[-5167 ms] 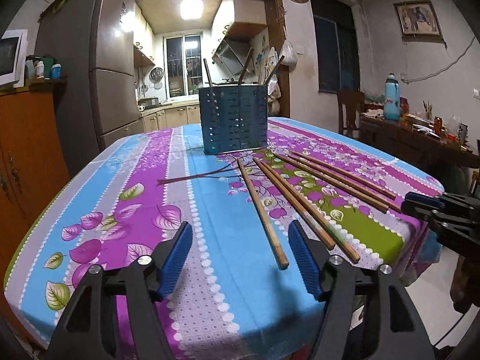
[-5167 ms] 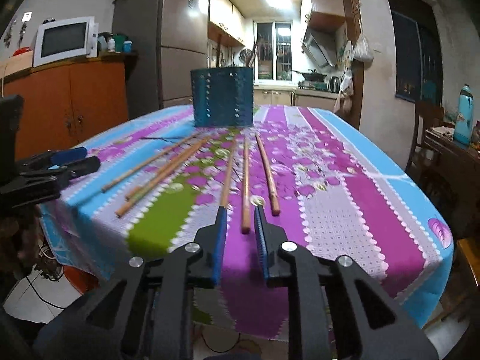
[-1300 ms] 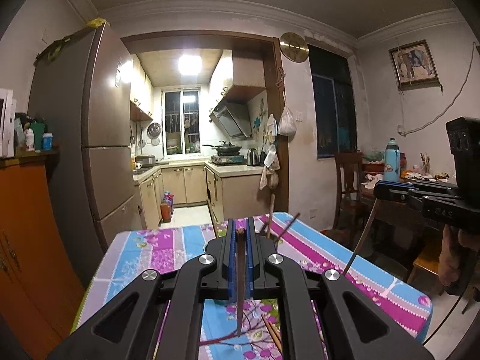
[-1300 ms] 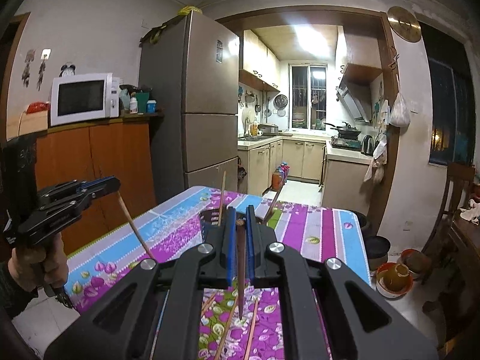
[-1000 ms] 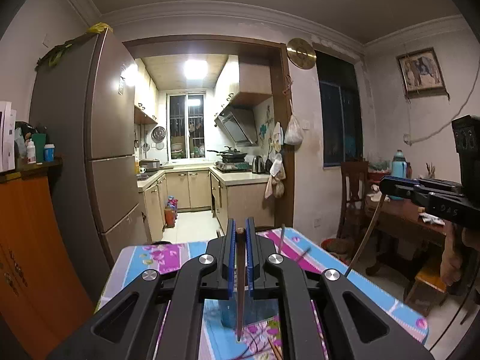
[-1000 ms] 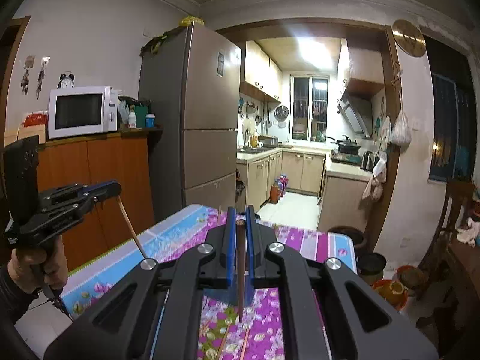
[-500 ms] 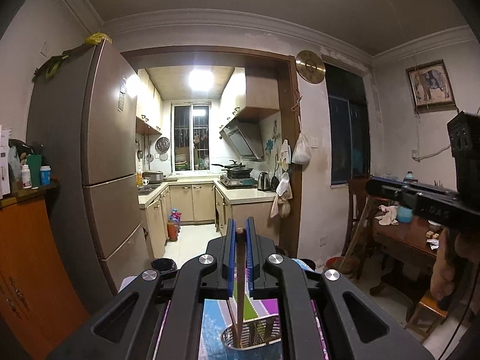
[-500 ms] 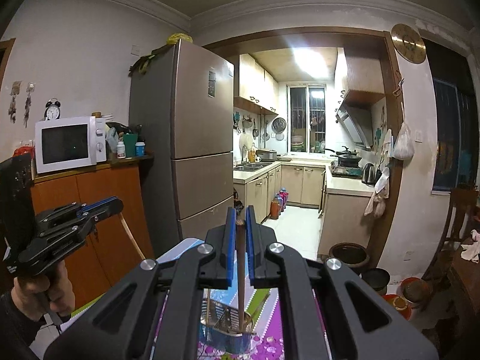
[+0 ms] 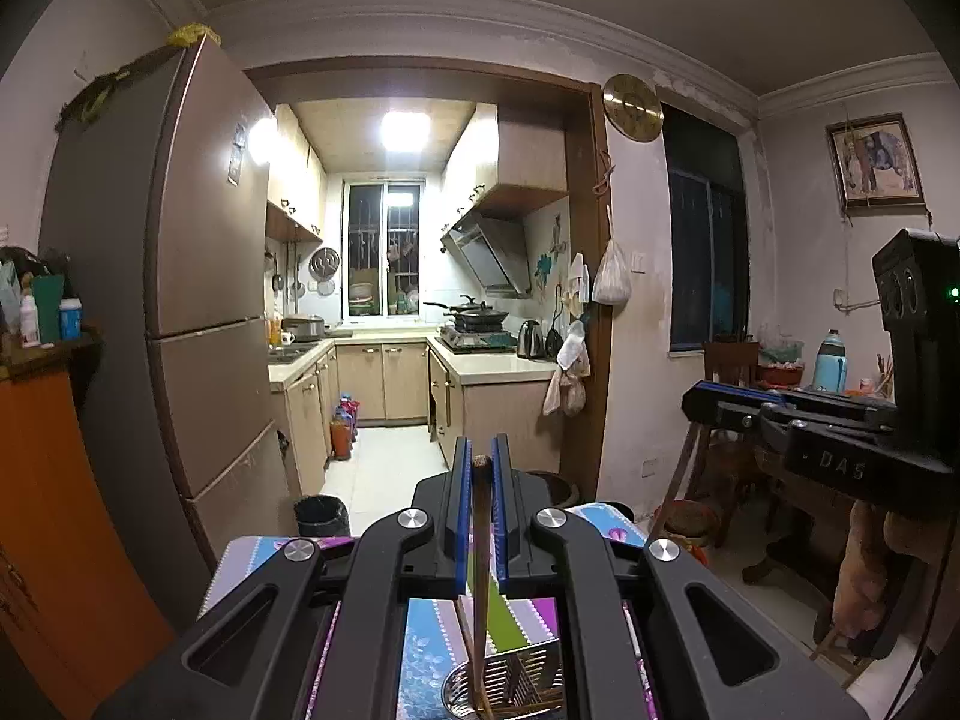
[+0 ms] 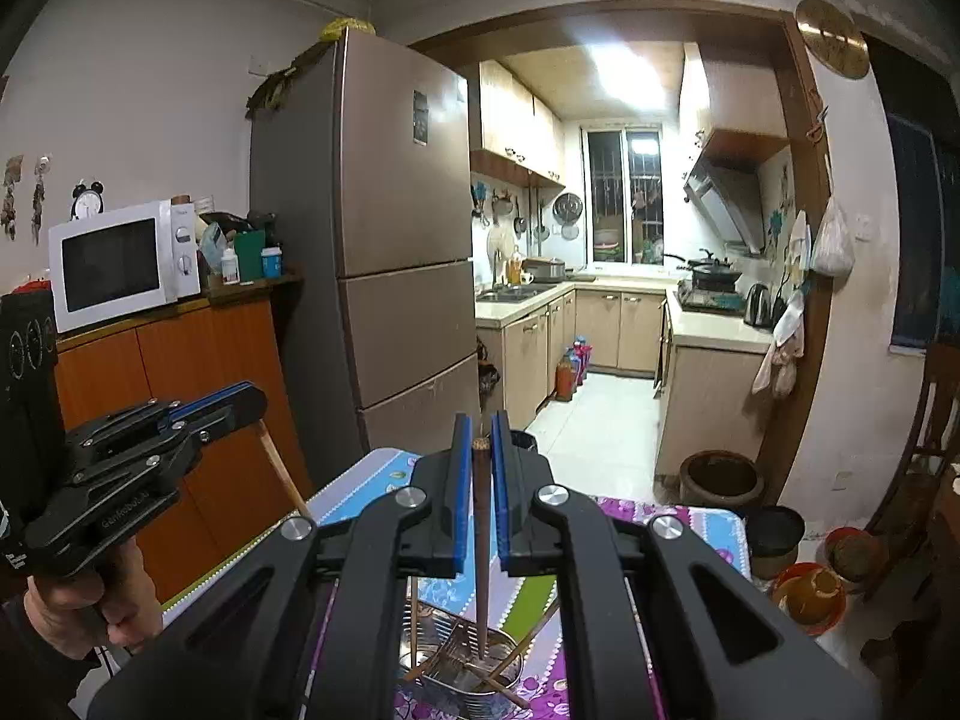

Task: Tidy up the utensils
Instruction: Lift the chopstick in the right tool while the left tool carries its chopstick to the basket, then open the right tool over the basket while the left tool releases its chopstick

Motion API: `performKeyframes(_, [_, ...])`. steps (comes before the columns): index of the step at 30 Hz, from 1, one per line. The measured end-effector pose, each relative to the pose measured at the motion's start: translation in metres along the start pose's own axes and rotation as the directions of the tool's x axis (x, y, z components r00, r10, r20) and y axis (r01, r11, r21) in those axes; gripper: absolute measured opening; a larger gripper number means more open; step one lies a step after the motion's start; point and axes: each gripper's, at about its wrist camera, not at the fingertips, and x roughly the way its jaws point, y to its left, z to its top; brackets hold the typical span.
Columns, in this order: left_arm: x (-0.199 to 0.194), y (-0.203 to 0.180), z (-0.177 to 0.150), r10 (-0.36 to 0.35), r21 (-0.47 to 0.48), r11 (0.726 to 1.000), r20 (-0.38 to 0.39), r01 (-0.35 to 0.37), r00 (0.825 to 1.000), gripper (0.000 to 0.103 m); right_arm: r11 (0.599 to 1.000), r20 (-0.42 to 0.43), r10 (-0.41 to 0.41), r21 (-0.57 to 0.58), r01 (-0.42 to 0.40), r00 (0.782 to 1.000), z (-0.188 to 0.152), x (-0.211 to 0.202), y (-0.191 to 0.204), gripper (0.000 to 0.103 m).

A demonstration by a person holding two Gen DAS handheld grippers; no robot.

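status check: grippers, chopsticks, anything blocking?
Left gripper and right gripper each shut on a chopstick, tips down over the utensil holder. Nothing blocking.

Wooden chopstick, perforated metal holder, glossy floral tablecloth

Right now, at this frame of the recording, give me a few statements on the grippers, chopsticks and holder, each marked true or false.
1. The left gripper holds a chopstick pointing down. True.
2. The right gripper is empty. False: it grips a chopstick too.
3. The holder already has chopsticks in it. True.
4. The holder lies tipped on its side. False: it stands upright on the tablecloth.
5. Both grippers are over the holder. True.
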Motion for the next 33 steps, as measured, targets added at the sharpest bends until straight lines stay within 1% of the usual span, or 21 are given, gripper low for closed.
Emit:
performKeyframes(11, [0.033,0.002,-0.021,-0.010,0.005,1.000,-0.049,0.011,0.999,0.008,1.000,-0.064,0.014,0.024,-0.012,0.998,-0.020,0.028,-0.005,0.005])
performKeyframes(22, [0.058,0.006,-0.041,0.001,0.009,1.000,-0.104,0.000,0.995,0.008,1.000,-0.122,0.018,0.024,-0.016,0.992,-0.034,0.052,-0.007,0.005])
performKeyframes(29, [0.071,0.011,-0.046,0.019,0.012,1.000,-0.124,-0.017,0.992,0.008,1.000,-0.145,0.005,0.009,-0.003,0.989,-0.037,0.062,-0.006,0.005])
performKeyframes(33, [0.077,0.009,-0.044,0.031,0.005,1.000,-0.131,-0.030,0.991,0.008,1.000,-0.138,-0.013,0.000,0.013,0.990,-0.036,0.065,-0.003,0.006])
